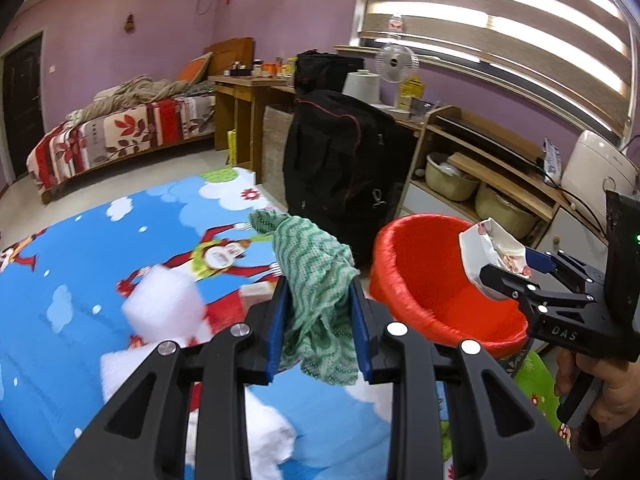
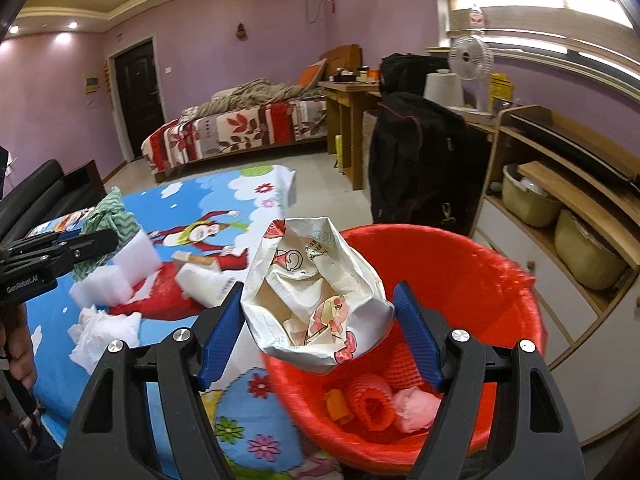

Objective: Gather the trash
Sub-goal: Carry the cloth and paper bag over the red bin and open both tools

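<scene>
My left gripper [image 1: 320,320] is shut on a green wavy-patterned cloth [image 1: 316,276], held above the cartoon floor mat [image 1: 80,280] just left of the red bin [image 1: 424,280]. My right gripper [image 2: 320,332] is shut on a crumpled white paper bag [image 2: 316,300] with pink print, its mouth open upward, held over the left rim of the red bin [image 2: 480,264]. Inside the bin lie red mesh, a pink wad and an orange scrap. White foam blocks [image 2: 120,276] and crumpled white tissue [image 2: 104,336] lie on the mat.
A black suitcase [image 1: 344,168] stands behind the bin. A wooden shelf unit [image 1: 500,176] with basins lines the right wall, a desk [image 1: 244,92] and a bed [image 1: 120,132] lie further back. A black sofa edge [image 2: 44,196] is at left.
</scene>
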The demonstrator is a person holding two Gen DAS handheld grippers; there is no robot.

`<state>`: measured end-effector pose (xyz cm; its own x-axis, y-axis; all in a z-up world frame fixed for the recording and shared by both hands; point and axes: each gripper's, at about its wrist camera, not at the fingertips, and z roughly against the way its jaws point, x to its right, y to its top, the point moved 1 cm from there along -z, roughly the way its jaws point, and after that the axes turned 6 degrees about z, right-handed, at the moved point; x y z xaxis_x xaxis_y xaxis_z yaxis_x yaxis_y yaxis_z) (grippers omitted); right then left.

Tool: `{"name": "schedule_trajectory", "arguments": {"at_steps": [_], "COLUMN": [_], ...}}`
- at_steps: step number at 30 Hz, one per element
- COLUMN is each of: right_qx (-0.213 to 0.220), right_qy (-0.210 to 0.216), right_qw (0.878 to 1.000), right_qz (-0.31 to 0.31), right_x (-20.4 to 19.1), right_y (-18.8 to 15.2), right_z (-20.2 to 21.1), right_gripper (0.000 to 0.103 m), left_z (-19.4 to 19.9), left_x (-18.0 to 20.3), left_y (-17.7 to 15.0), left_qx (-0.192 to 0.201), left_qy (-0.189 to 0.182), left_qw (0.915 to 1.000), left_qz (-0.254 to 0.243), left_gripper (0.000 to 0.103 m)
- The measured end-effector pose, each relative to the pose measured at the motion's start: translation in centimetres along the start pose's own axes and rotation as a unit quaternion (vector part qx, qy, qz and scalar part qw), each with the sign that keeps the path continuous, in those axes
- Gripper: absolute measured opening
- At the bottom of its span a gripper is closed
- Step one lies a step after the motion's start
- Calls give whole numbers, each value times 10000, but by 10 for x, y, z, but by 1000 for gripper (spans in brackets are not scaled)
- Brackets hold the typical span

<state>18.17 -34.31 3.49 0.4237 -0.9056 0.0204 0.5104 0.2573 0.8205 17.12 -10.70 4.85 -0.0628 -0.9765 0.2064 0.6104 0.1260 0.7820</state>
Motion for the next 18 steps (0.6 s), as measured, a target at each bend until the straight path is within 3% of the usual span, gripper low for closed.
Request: {"name": "schedule_trajectory", "arguments": {"at_steps": [18], "right_qx": [124], "right_qy": [-439], "right_qw": [9986], "right_qz": [-250], "right_x": [63], "right_y": [6], "right_z": [10], "right_gripper": [71], "left_z": [-39], "left_x": [76], "left_y": [27], "left_qx": [-162], "left_qy": [-665], "left_qw": [9965], "left_qz": [-470], "left_gripper": [29]}}
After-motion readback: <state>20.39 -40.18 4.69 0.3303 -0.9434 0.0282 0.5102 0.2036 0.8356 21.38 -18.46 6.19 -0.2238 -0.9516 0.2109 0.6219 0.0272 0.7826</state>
